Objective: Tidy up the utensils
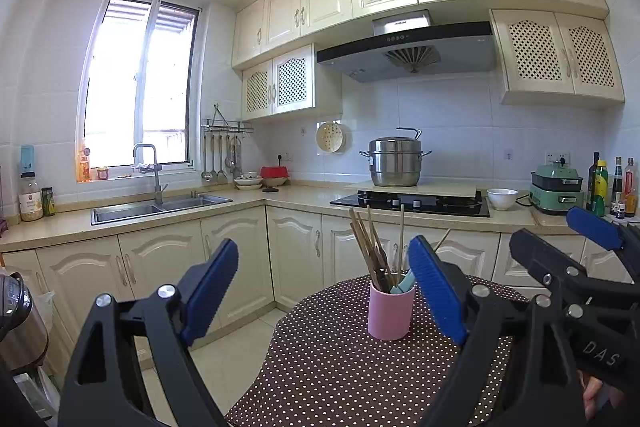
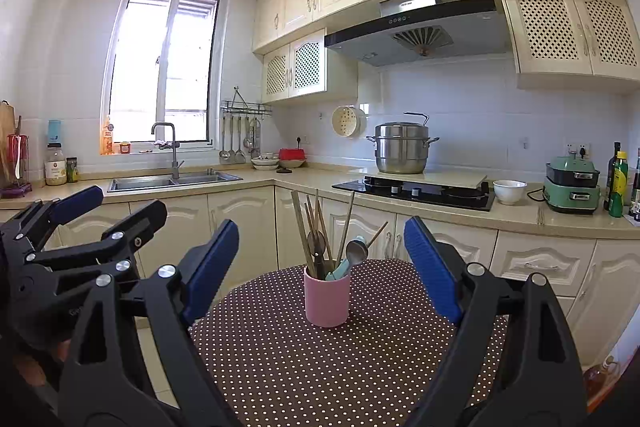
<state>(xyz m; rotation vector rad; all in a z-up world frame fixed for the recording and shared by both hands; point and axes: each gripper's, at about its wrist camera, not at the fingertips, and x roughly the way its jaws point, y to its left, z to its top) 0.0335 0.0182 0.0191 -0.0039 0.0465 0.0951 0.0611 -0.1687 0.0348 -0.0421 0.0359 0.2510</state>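
A pink cup stands upright on a round table with a brown polka-dot cloth. Wooden chopsticks, a metal spoon and a teal handle stick out of it. My left gripper is held level and open, short of the cup, which sits toward its right finger. My right gripper is also open and empty, with the cup centred ahead between its fingers. Each gripper shows in the other's view, the right gripper and the left gripper, side by side.
An L-shaped counter runs behind the table, with a sink, a hob bearing a steel pot, a white bowl, a green appliance and bottles. Ladles hang on a wall rack. A cooker stands at the near left.
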